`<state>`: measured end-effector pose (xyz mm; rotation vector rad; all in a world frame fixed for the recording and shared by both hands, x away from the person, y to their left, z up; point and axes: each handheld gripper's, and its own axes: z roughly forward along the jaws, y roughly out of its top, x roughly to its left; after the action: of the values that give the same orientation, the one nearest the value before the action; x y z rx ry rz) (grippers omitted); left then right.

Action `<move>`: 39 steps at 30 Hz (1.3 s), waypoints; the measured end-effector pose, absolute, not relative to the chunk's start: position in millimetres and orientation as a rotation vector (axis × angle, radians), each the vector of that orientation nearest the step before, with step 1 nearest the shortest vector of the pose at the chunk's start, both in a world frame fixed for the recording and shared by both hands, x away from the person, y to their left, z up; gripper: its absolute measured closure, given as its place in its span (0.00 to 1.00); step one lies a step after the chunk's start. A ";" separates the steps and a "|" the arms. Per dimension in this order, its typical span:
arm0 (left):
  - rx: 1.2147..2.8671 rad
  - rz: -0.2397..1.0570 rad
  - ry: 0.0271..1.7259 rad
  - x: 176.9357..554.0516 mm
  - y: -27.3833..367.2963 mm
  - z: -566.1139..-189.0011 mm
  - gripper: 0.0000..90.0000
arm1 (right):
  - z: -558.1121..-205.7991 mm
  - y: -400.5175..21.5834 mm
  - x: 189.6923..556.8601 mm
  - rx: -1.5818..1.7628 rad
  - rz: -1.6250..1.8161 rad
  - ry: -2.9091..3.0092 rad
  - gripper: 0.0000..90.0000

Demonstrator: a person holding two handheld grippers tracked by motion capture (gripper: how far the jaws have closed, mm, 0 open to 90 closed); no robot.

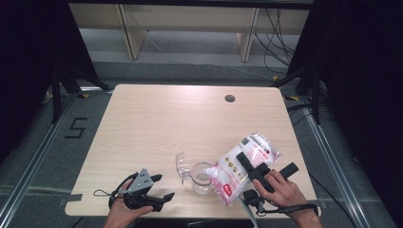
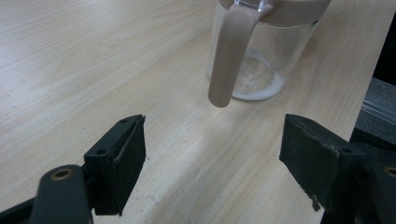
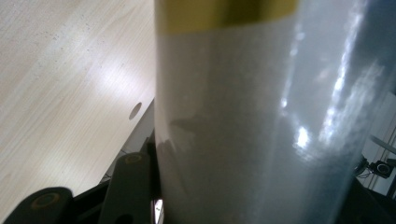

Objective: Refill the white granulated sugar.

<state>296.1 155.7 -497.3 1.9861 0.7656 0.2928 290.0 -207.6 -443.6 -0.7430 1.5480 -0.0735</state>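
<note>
Table (image 1: pixel 157 118) pale wood, mostly bare. Bag (image 1: pixel 242 166) of white grains clamped between my right gripper (image 1: pixel 256 172) jaws, held about half-wide around it, tilted with its lower end over the glass jar (image 1: pixel 201 178) near the front edge. My left gripper (image 1: pixel 151 190) sits just left of the jar, jaws wide apart, holding nothing. Clear lid (image 1: pixel 181 165) stands touching the jar's left rim.

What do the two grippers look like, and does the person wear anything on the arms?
Both grippers are black with two flat, blocky jaws. The left gripper carries a grey three-cornered plate on top, and a thin dark cable loops from it. Brass-coloured pivot pins show at the base of its jaws in the left gripper view. A black cable trails from the right gripper around the wrist. The forearms are bare; no sleeves show.
</note>
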 end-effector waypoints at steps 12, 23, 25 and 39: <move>1.997 0.295 0.766 295.9 155.9 -496.8 0.24 | -442.6 -208.1 289.4 -0.741 -0.072 1.554 0.61; 1.982 0.288 0.768 295.8 155.4 -497.3 0.24 | -440.1 -206.8 288.5 -0.755 -0.095 1.560 0.61; 1.987 0.288 0.769 295.7 155.6 -497.0 0.24 | -439.7 -206.5 288.2 -0.756 -0.098 1.560 0.61; 1.981 0.293 0.762 296.0 155.4 -497.5 0.24 | -438.5 -205.0 287.0 -0.762 -0.083 1.547 0.62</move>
<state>296.0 155.4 -497.5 1.9809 0.7616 0.2930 287.0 -205.0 -438.5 -0.7624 1.5466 -0.0833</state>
